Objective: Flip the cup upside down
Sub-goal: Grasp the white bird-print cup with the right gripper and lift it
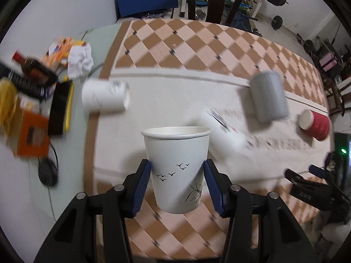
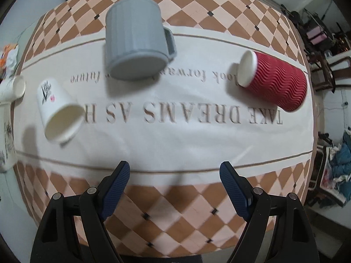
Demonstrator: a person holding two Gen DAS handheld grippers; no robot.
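Note:
My left gripper [image 1: 177,164] is shut on a white paper cup with bird drawings [image 1: 177,171]. It holds the cup upright, rim up, above the table; the cup's edge also shows in the right wrist view [image 2: 5,140]. My right gripper [image 2: 174,171] is open and empty over the near edge of the white runner [image 2: 175,142]. It also shows in the left wrist view [image 1: 307,175] at the right. A white paper cup [image 2: 58,111] lies on its side to its left. A grey mug [image 2: 136,43] and a red ribbed cup [image 2: 276,81] lie on their sides farther back.
The table has a checkered cloth [image 2: 175,214]. Another white cup [image 1: 105,97] lies on its side at the runner's left end. Boxes, a bottle [image 1: 30,69] and crumpled paper [image 1: 80,60] crowd the far left. Chairs and gym weights stand beyond the table.

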